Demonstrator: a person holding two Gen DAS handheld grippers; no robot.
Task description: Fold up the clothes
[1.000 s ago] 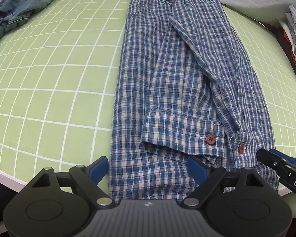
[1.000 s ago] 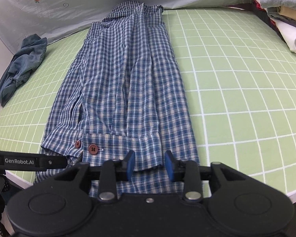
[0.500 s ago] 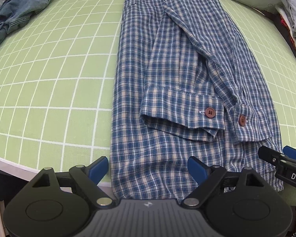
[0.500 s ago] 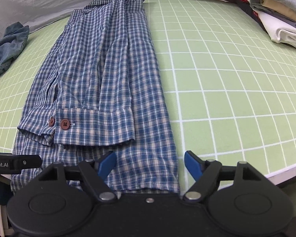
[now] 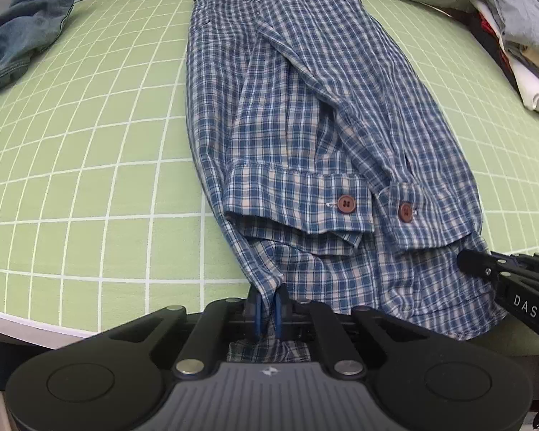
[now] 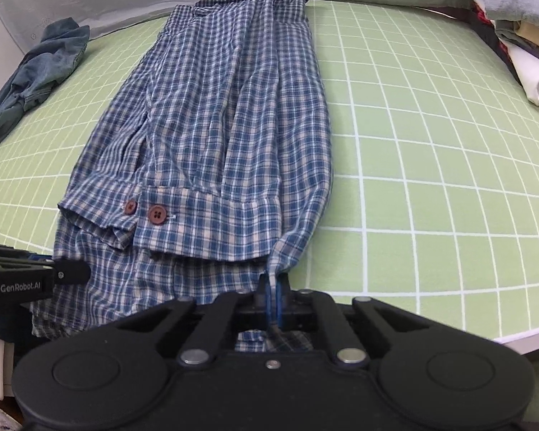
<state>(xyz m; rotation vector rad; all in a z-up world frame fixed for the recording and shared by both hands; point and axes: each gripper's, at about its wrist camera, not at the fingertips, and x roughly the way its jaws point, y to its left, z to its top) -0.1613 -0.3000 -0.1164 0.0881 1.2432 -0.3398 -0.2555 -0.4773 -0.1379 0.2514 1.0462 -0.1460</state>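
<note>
I have both tongs clenched on the hem of the shirt (image 5: 305,115) at the near edge of the table (image 5: 90,179), my left gripper (image 5: 268,310) pinching its left bottom corner and my right gripper (image 6: 272,300) its right one, so I judge I can lift the hem and fold it away from me. The sleeves lie folded in over the body, cuffs (image 5: 298,204) just beyond my grip, keeping it a narrow strip. Its long axis runs straight away from me, collar at the table's far edge.

shirt (image 5: 305,125) lengthwise on mat (image 5: 90,143) | jeans (image 5: 21,43) far left | clothes stack (image 5: 521,36) far right
</note>
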